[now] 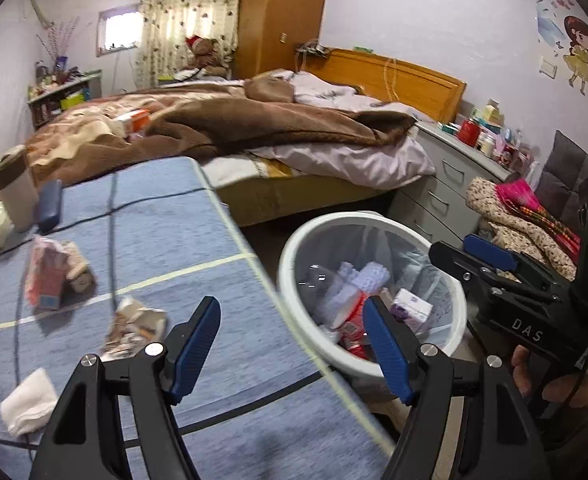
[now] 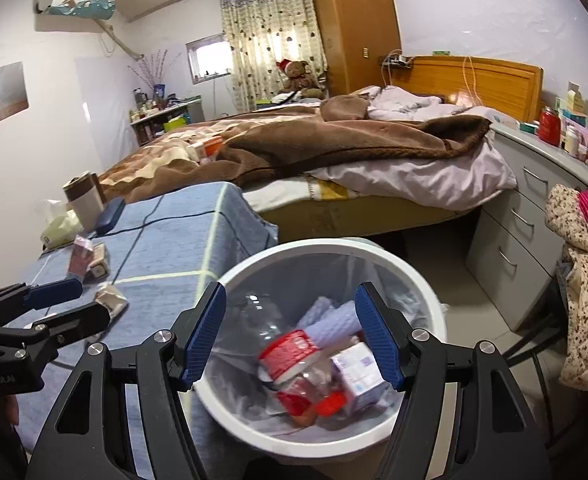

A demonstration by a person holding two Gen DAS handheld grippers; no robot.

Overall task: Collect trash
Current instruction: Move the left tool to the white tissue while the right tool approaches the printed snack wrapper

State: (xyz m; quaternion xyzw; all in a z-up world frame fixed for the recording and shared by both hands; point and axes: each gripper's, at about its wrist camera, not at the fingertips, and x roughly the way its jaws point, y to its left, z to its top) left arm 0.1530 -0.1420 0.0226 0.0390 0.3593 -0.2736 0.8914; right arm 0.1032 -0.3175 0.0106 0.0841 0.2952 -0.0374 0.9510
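Note:
A white trash bin (image 1: 294, 248) (image 2: 334, 442) with a clear liner stands on the floor beside the blue-covered table (image 1: 221, 380) (image 2: 165, 240). It holds a plastic bottle with a red label (image 2: 294, 354), a small purple-white carton (image 2: 360, 374) (image 1: 412, 310) and pale foam pieces (image 2: 334, 316). My right gripper (image 2: 289, 336) is open and empty right above the bin. My left gripper (image 1: 291, 346) is open and empty over the table's edge. On the table lie a crumpled wrapper (image 1: 133, 328) (image 2: 111, 300), a pink carton (image 1: 47, 276) (image 2: 79, 260) and a white tissue (image 1: 29, 400).
A tumbler (image 1: 15, 190), a dark blue case (image 1: 49, 204) and a tissue pack (image 2: 59, 224) stand at the table's far end. A bed (image 1: 253, 128) with brown blankets lies behind. Grey drawers (image 2: 526, 236) and a chair piled with clothes (image 2: 586, 280) stand right of the bin.

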